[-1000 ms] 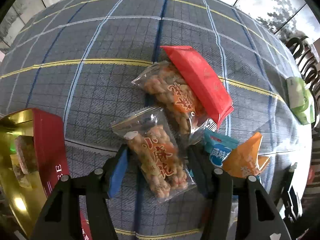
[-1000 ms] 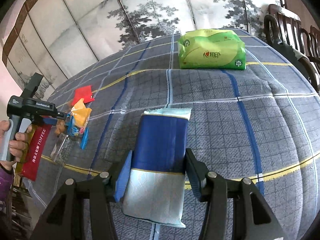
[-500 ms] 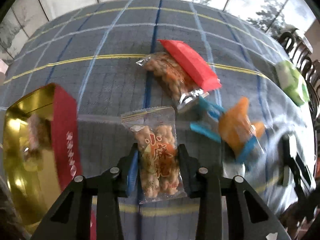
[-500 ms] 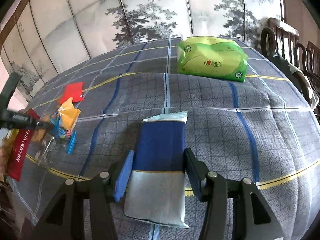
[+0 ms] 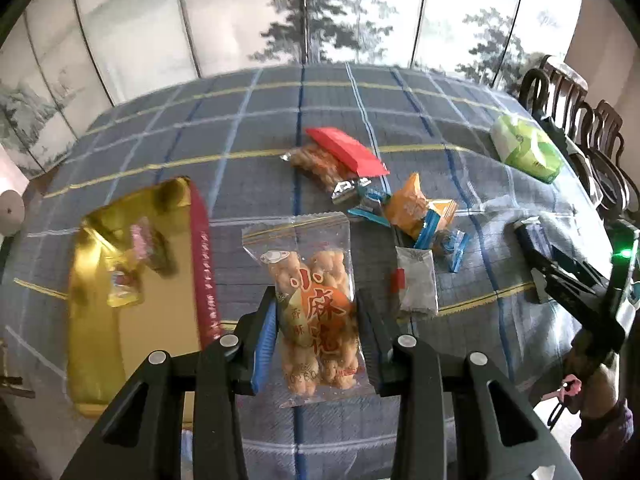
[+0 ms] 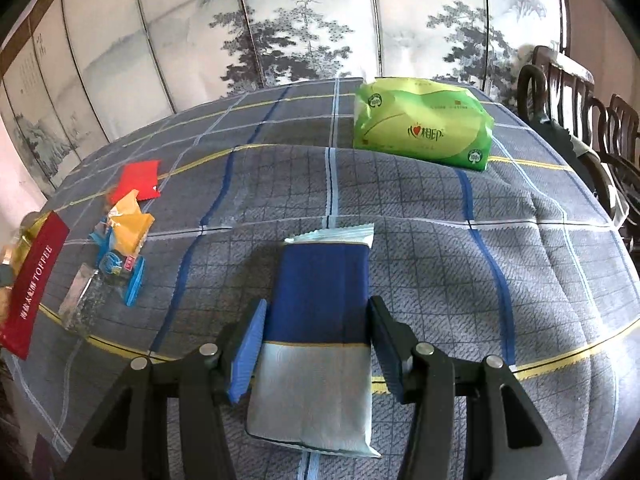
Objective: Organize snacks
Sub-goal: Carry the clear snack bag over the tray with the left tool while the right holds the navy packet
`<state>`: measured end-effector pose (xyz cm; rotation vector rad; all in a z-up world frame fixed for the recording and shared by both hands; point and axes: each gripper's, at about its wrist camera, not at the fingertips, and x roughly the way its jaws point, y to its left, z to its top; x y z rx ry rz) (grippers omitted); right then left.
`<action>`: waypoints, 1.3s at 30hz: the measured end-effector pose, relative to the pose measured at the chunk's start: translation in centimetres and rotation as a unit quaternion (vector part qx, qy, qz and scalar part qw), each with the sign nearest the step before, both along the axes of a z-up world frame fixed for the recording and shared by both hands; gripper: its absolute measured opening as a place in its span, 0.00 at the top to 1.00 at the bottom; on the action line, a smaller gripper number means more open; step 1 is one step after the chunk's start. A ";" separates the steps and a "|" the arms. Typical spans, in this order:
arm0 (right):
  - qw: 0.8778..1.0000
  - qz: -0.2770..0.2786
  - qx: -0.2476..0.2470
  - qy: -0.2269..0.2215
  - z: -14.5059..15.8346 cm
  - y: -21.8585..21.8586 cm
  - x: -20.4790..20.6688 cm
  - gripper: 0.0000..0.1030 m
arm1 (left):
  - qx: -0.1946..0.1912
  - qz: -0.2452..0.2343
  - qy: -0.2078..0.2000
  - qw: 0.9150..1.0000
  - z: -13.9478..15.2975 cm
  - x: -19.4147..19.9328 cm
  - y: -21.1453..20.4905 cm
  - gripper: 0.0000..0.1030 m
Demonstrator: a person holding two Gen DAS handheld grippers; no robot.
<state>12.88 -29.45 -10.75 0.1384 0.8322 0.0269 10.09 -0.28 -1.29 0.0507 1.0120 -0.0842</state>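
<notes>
My left gripper point(image 5: 316, 332) is shut on a clear bag of fried twists point(image 5: 312, 304) and holds it raised above the table, right of the open gold and red toffee tin point(image 5: 132, 280). Loose snacks lie beyond: a red packet point(image 5: 348, 150), another twists bag point(image 5: 320, 168), orange and blue packets point(image 5: 420, 208), a grey sachet point(image 5: 416, 280). My right gripper point(image 6: 316, 340) is shut on a blue and white packet point(image 6: 320, 312) lying on the cloth. The tin point(image 6: 32, 280) and the snack pile point(image 6: 124, 232) also show at the right wrist view's left edge.
A green tissue pack point(image 6: 424, 128) lies at the far right of the plaid tablecloth point(image 6: 400, 208); it also shows in the left wrist view point(image 5: 524, 152). Dark wooden chairs point(image 5: 580, 120) stand along the right edge. A painted folding screen point(image 6: 280, 32) stands behind the table.
My left gripper closed on the twists bag and lifted it up and back, away from the snack pile toward the tin. My right gripper stayed shut on the blue packet.
</notes>
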 end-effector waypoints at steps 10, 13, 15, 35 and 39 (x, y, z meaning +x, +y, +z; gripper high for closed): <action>1.000 -0.007 -0.031 -0.002 -0.1 1.1 -0.1 0.49 | 0.012 0.021 -0.035 0.999 1.8 -2.9 3.1 0.67; 0.999 -0.008 -0.031 -0.002 -0.1 1.2 -0.1 0.49 | 0.015 0.031 -0.042 0.999 2.0 -3.3 4.2 0.67; 0.999 -0.008 -0.034 -0.001 -0.1 1.3 -0.1 0.49 | 0.016 0.037 -0.045 0.998 2.0 -3.6 4.9 0.67; 0.999 -0.012 -0.050 0.002 -0.2 1.4 -0.1 0.49 | 0.029 0.110 -0.051 0.992 1.0 -3.9 12.8 0.67; 0.998 -0.013 -0.055 0.003 -0.2 1.5 0.0 0.49 | 0.033 0.122 -0.048 0.991 0.4 -3.7 14.1 0.67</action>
